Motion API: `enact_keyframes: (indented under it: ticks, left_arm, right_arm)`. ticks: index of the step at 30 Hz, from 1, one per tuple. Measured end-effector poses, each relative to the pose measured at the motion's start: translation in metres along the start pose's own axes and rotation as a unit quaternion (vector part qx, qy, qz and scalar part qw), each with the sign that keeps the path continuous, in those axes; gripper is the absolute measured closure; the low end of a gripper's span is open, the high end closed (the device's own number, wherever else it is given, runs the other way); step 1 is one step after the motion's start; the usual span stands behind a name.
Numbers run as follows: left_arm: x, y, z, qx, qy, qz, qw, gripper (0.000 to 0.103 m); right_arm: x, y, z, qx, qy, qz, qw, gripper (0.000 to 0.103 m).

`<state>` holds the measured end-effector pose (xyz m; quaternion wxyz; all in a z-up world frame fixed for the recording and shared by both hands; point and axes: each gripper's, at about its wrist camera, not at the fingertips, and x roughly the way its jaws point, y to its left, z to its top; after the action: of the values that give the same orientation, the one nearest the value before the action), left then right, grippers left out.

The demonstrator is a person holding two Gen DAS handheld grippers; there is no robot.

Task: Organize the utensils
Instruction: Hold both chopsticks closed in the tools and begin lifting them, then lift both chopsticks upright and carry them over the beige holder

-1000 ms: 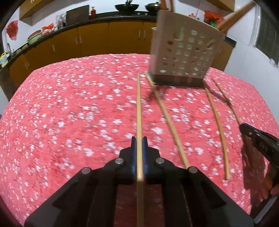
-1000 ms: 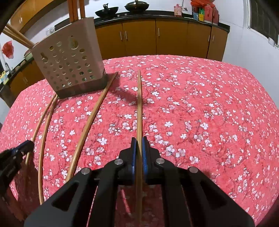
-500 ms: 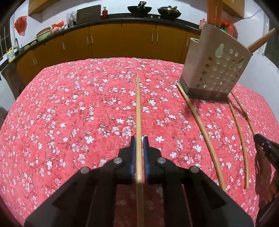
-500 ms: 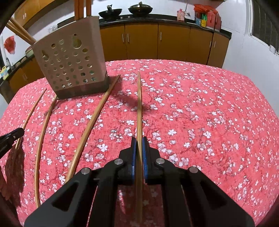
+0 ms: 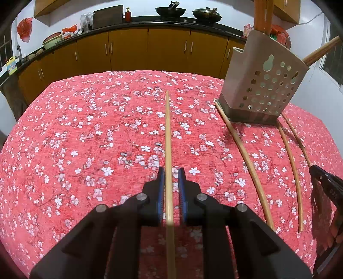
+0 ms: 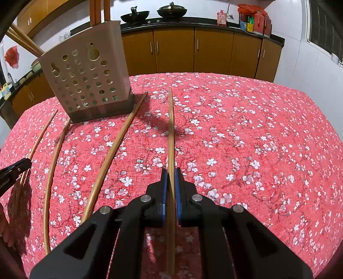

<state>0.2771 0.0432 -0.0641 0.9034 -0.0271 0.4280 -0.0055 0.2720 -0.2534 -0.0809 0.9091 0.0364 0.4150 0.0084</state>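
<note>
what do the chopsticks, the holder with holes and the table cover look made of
Chopsticks: probably bamboo or light wood, going by the pale tan colour, matt surface and faint lengthwise grain.
Holder: looks like moulded plastic, with its smooth beige walls and clean round punched holes; its dark base is unclear.
Table cover: woven fabric, red with a white blossom print and a visible weave.

1. The utensil holder (image 5: 263, 85) hides the lower parts of the sticks standing in it.
2. The right gripper (image 5: 325, 184) is cut by the picture edge in the left wrist view.
3. The small bottles on the counter (image 6: 220, 15) are too small to read.
</note>
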Motion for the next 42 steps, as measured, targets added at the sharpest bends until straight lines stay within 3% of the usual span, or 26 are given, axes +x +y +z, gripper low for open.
enact_keyframes:
  ticks: [24,33,37,42]
  left_arm:
    - [0.0,0.002,0.0,-0.004,0.0,-0.006,1.0,0.086]
    - [-0.007,-0.007,-0.01,0.014,0.002,0.012,0.9998,0.087]
    - [-0.008,-0.009,-0.011,0.018,0.002,0.019,0.9996,0.095]
    - [-0.016,-0.006,-0.013,0.02,0.014,0.007,0.9997,0.095]
  right_arm:
    - [0.0,0.0,0.002,0.002,0.001,0.001,1.0,0.095]
    - [-0.004,-0.002,-0.001,0.006,0.002,0.004,1.0,0.095]
    - [-0.005,-0.002,-0.002,0.006,0.001,0.008,1.0,0.095]
    - [-0.022,-0.007,-0.002,0.005,-0.017,0.017,1.0,0.095]
